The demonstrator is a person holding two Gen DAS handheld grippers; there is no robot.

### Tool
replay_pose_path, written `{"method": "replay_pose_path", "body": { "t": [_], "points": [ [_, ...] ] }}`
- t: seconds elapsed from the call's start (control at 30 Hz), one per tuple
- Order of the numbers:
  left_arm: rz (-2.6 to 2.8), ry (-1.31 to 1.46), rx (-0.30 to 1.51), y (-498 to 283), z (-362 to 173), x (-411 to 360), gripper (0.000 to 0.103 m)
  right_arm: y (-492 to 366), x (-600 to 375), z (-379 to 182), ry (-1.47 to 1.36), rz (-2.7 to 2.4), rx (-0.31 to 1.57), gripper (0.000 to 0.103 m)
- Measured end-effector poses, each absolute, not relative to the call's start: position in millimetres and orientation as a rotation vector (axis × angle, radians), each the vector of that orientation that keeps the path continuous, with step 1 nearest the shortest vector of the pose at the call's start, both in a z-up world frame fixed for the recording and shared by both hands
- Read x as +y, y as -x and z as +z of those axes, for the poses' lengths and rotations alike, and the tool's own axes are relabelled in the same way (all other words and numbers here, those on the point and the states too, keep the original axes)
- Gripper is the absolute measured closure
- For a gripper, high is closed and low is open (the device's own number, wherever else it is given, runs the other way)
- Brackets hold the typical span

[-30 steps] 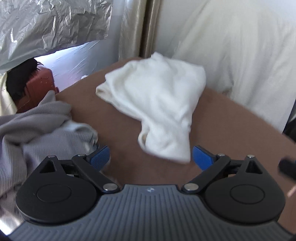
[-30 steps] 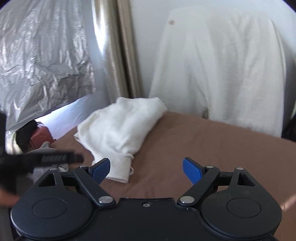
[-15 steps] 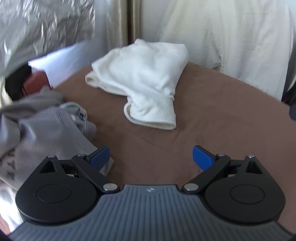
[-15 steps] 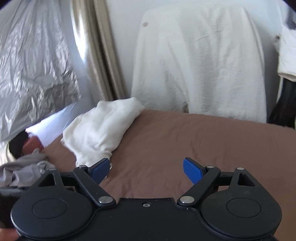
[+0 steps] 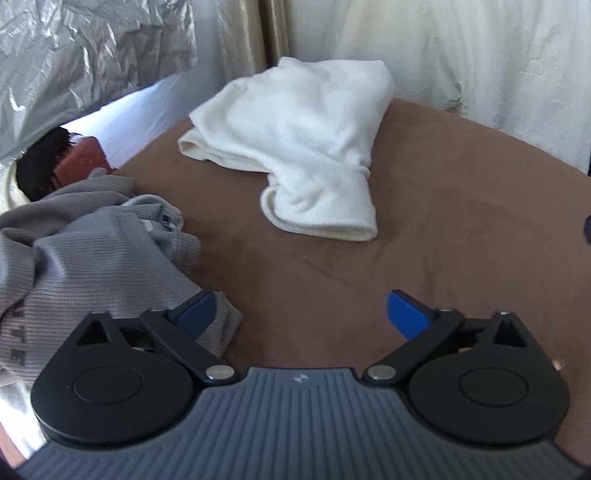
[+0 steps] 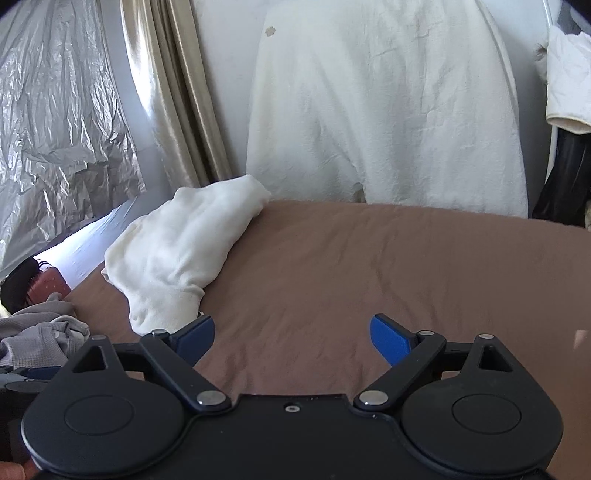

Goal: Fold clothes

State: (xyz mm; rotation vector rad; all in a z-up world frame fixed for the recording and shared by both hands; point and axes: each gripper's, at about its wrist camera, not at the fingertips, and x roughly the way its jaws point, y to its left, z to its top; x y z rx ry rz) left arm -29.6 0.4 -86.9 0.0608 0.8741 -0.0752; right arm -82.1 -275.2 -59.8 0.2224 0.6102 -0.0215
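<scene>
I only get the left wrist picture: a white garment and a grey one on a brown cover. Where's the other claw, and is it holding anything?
Observer: The right claw is open and empty, over a bare part of the brown cover.
Visitor: What's past the right edge of my picture?
Observer: A black garment hangs there, beside the white draped sheet.
Visitor: Anything odd on that sheet?
Observer: A small dark mark near its top.
</scene>
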Motion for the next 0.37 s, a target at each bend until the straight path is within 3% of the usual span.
{"method": "replay_pose_path", "body": {
  "t": [0.37],
  "points": [
    [-0.083,-0.055,0.874,24,-91,-2,0.0,75,-272,-79,-0.24,-0.028,0.654,0.009]
  ]
}}
